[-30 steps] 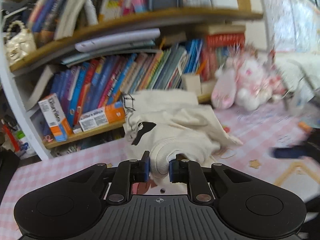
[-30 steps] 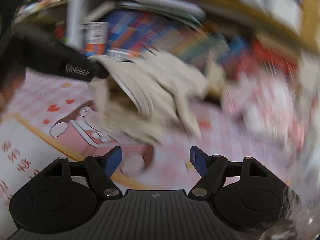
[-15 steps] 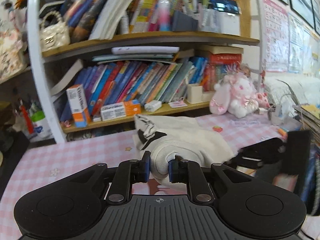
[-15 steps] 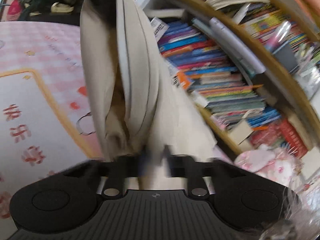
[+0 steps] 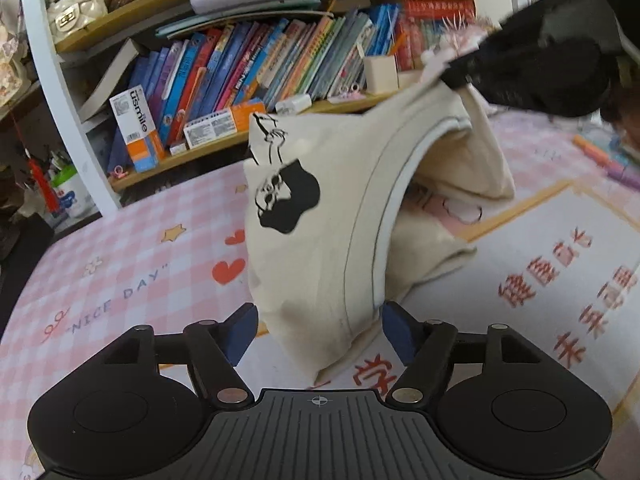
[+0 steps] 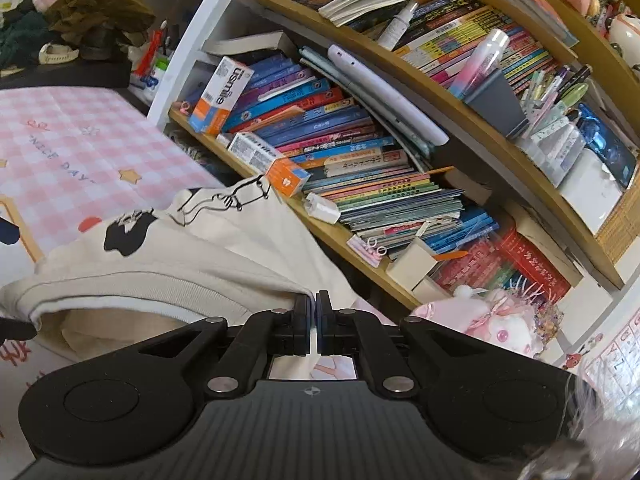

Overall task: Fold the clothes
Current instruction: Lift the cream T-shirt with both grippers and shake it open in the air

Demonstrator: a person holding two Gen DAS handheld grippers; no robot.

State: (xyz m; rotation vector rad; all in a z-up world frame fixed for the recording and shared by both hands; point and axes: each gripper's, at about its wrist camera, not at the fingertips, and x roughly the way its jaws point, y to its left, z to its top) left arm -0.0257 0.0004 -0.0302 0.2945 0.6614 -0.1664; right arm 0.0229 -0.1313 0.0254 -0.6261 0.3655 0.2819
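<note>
A cream garment [image 5: 320, 248] with a black cartoon print hangs stretched over the pink checked tablecloth [image 5: 120, 272]. Its lower end sits between the blue pads of my left gripper [image 5: 318, 330], whose jaws are opening and no longer press the cloth. My right gripper [image 6: 313, 309] is shut on the garment's [image 6: 160, 264] ribbed edge. From the left wrist view that same right gripper [image 5: 460, 76] holds the cloth's upper corner raised at the top right. The underside of the garment is hidden.
A curved bookshelf [image 5: 280, 60] packed with books and boxes stands just behind the table. A pink plush toy [image 6: 492, 320] sits at its right end. A white mat with red characters [image 5: 560, 280] covers the table's right part. A cream handbag [image 5: 76, 4] rests on the upper shelf.
My left gripper let go of the ribbed cloth it pinched, opened wide and sank toward the table. My right gripper went from open to shut on the garment's edge and lifted it.
</note>
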